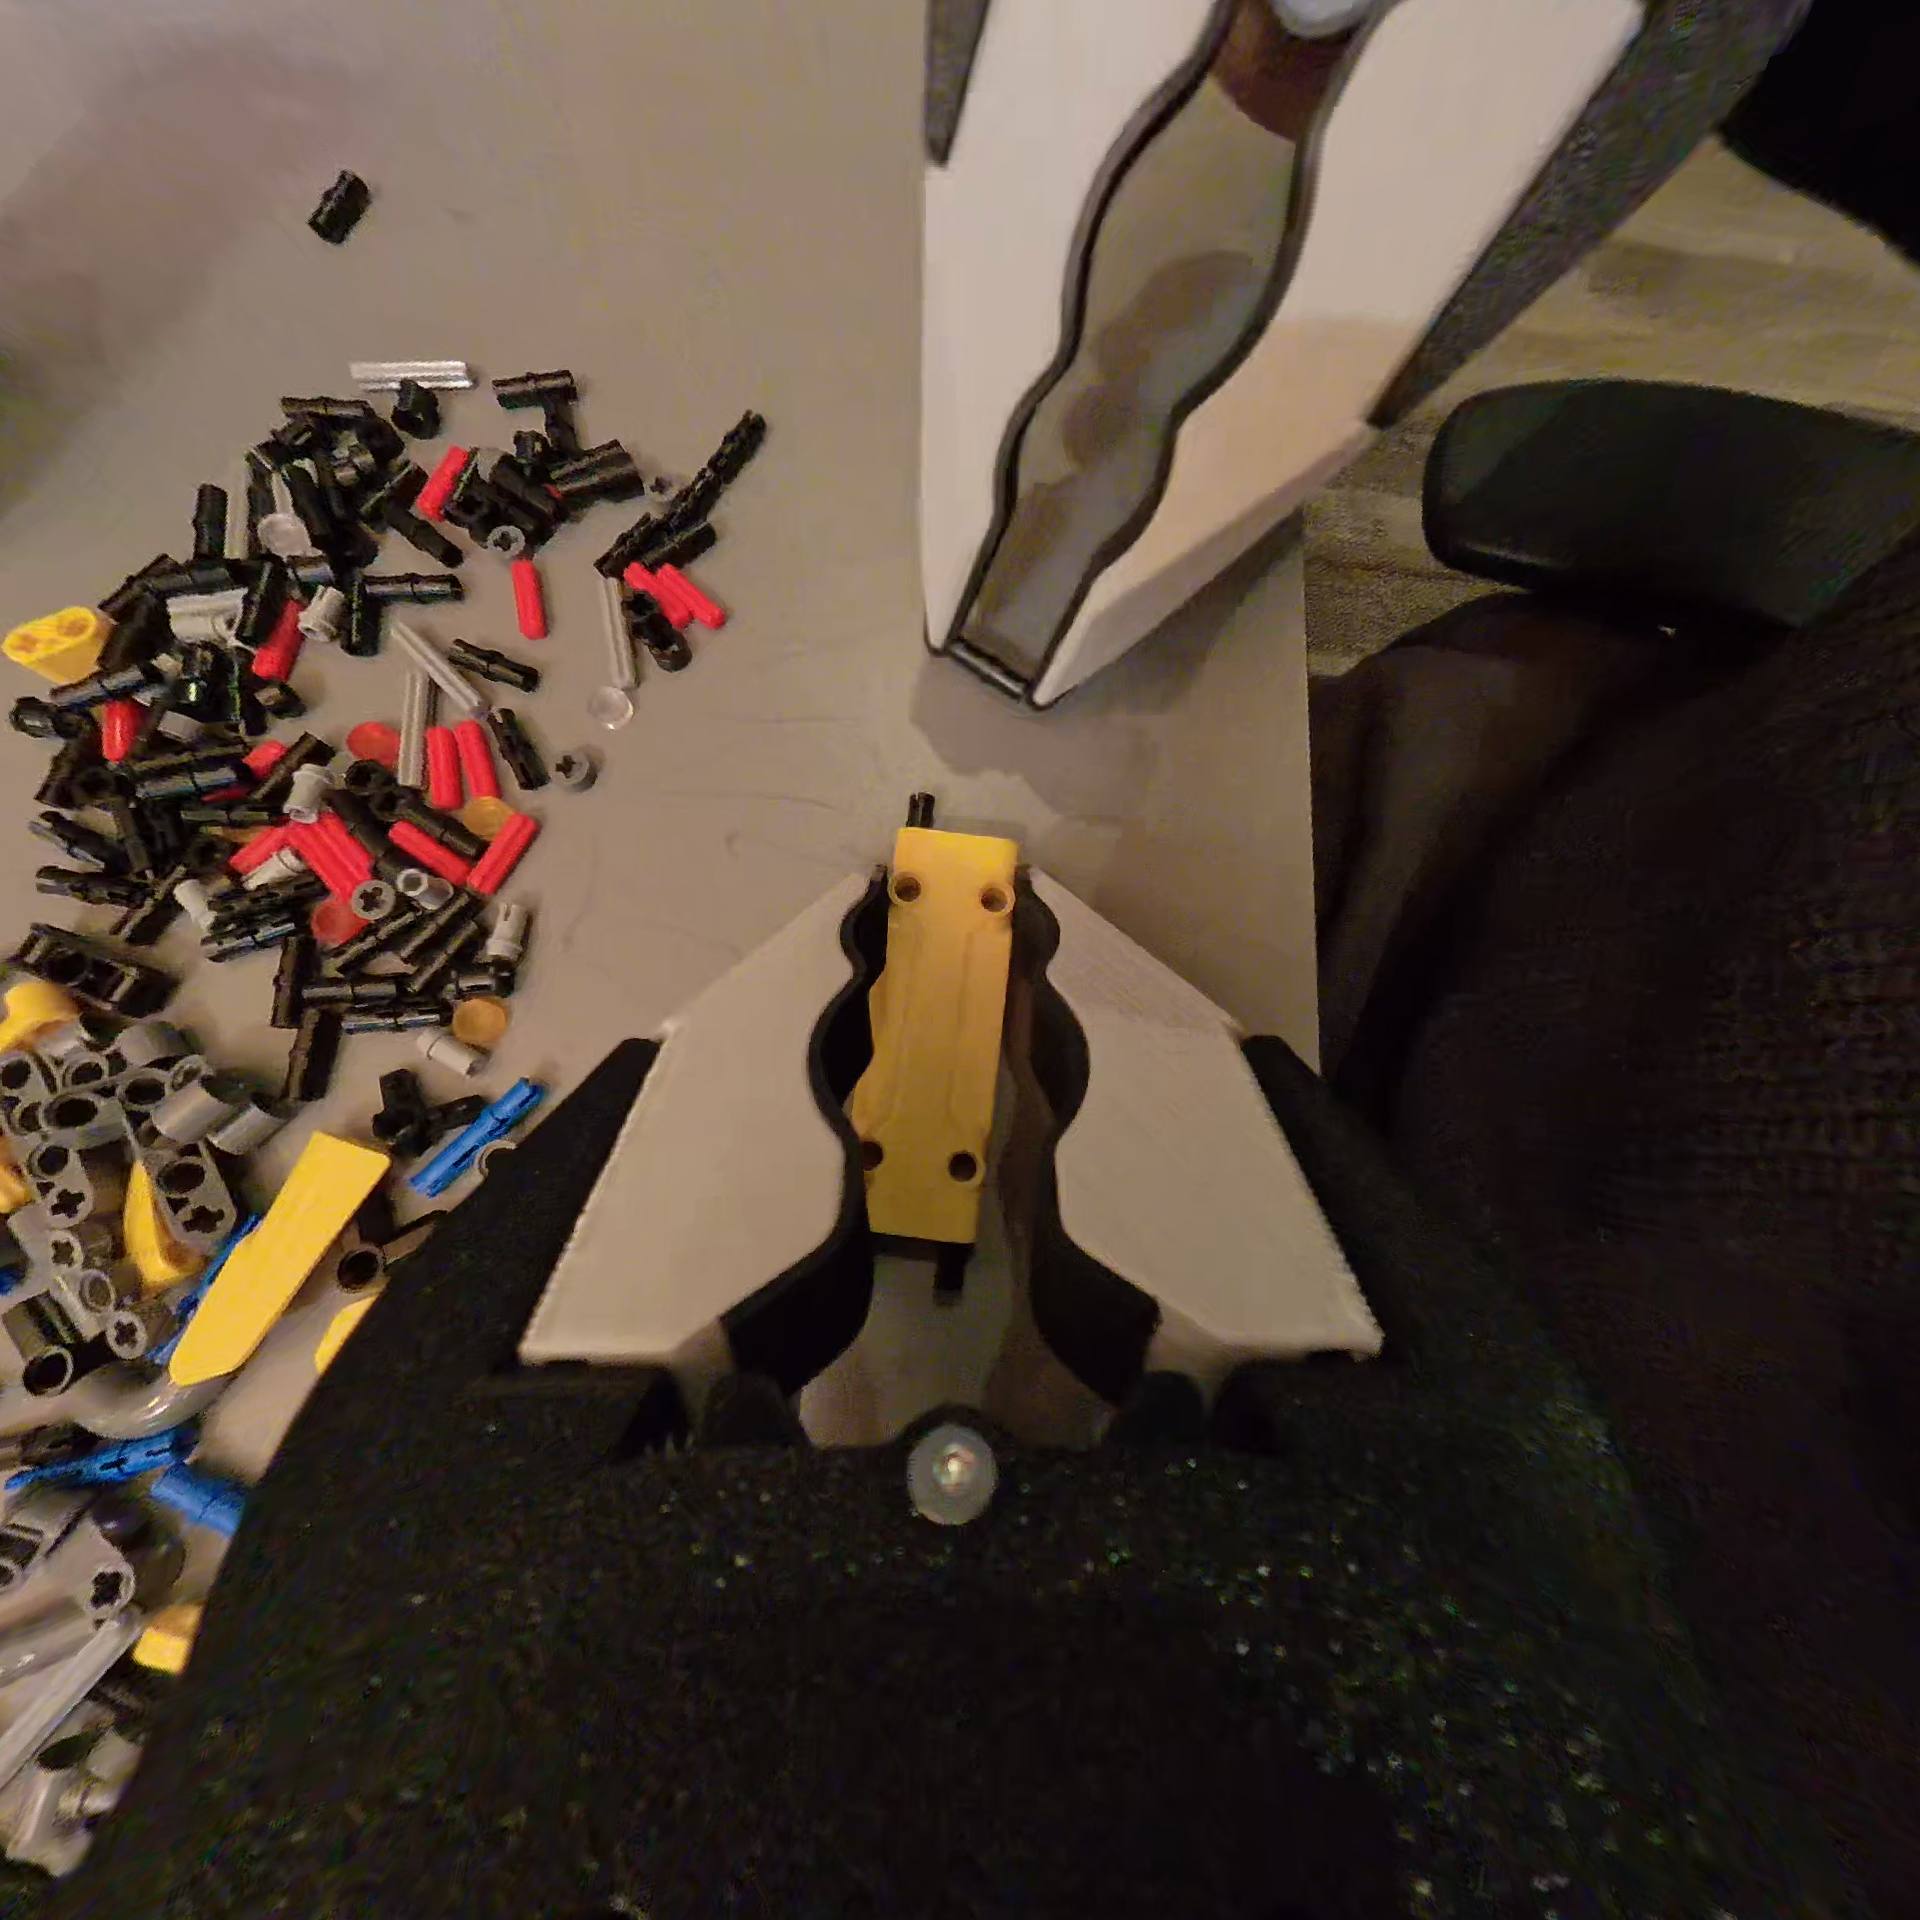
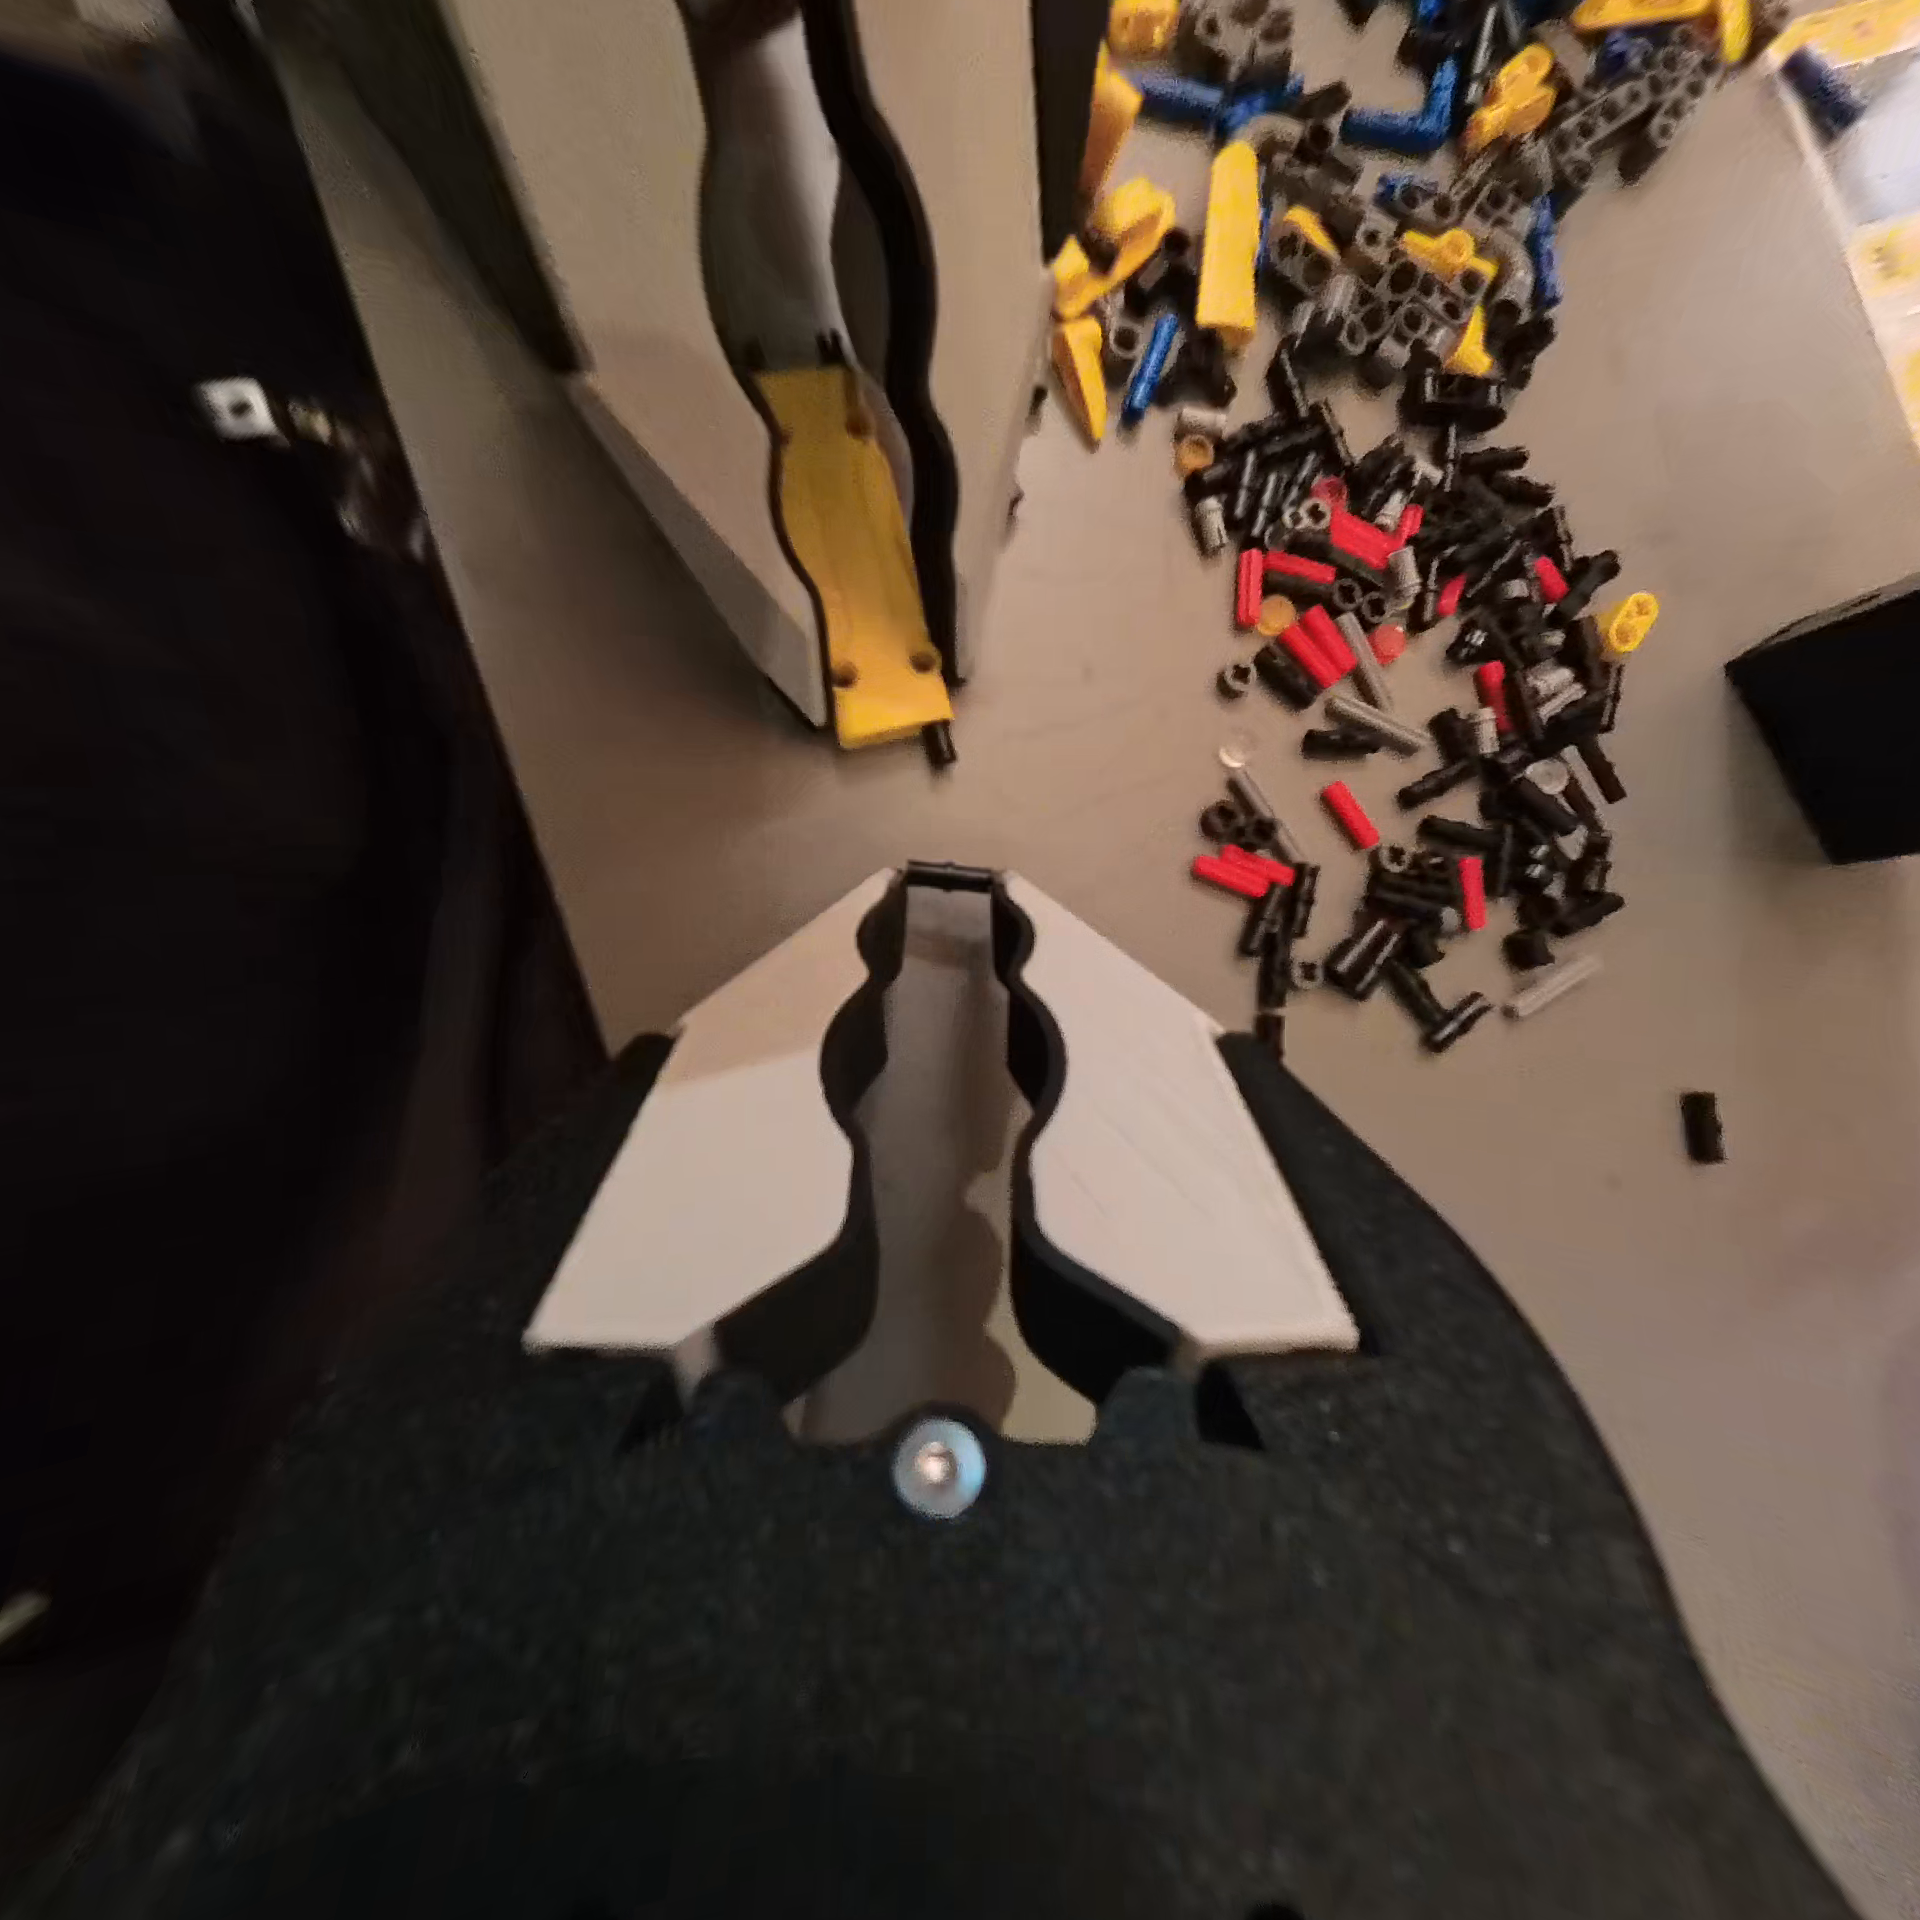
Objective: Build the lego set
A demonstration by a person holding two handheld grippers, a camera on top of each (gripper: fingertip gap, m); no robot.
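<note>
Over a grey tabletop (image 1: 727, 208), the left gripper (image 1: 951, 883) clamps a yellow panel piece (image 1: 930, 1039) with a black pin (image 1: 921, 806) at its tip; the right gripper (image 2: 948, 878) is pinched together, empty; a heap of small construction pieces (image 1: 312, 727) lies beside; a black chair (image 1: 1662, 499) stands past the edge.

Left tool (image 1: 948, 883) clamping yellow panel piece (image 1: 935, 1049), right tool (image 1: 1003, 665) opposite, loose parts pile (image 1: 312, 779) alongside

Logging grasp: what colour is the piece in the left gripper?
Yellow panel piece, black pin at its tip; clearest in the left wrist view.
</note>
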